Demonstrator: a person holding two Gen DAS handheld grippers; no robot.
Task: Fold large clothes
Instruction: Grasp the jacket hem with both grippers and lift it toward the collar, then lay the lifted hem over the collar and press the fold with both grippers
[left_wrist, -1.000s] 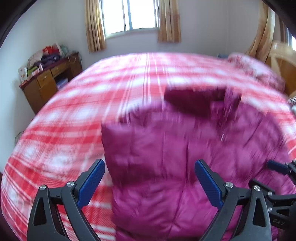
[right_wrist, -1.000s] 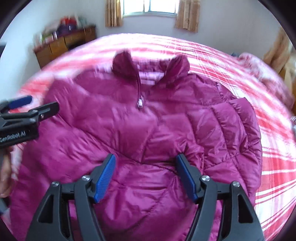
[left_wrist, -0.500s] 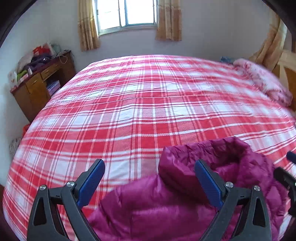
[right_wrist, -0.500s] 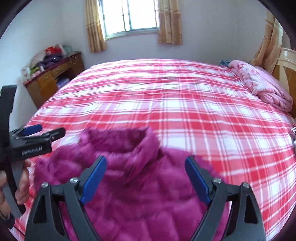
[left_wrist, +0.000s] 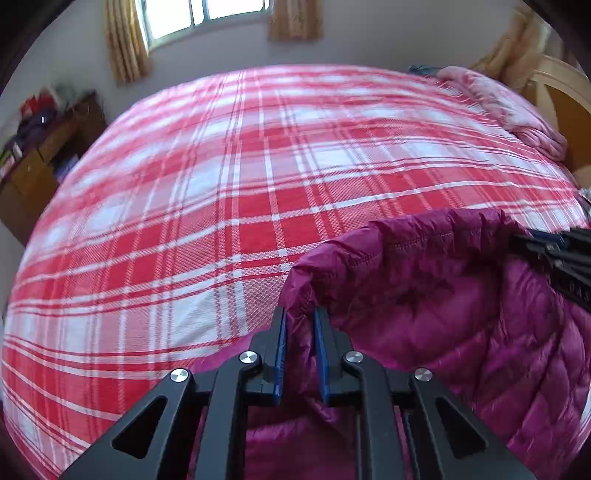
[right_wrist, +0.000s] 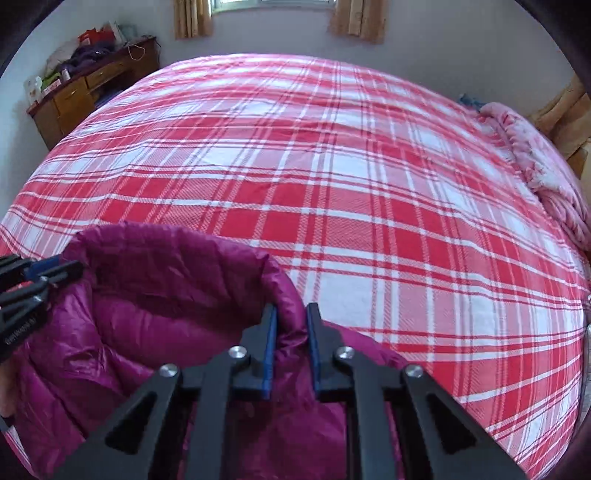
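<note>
Both jaws closing, jacket fabric pinched between the pads. Left gripper (left_wrist: 300, 350) clamped on the left end of the jacket (left_wrist: 424, 314) edge; right gripper (right_wrist: 290, 347) clamped on the right end. Held edge stretched between them: toward 2 o'clock from the left jaws, toward 10 o'clock from the right. Long axis of that edge crosswise. Rest of jacket bunched at 6 o'clock, on the near bed (right_wrist: 332, 166). Open bedspread ahead at 12 o'clock. Both grippers equally near.

Right gripper (right_wrist: 289, 314) closing, magenta puffer jacket (right_wrist: 155, 314) edge pinched between its fingers (right_wrist: 269, 343), left gripper (right_wrist: 55, 269) at the jacket's far edge, red plaid bed (right_wrist: 369, 184) beneath.
</note>
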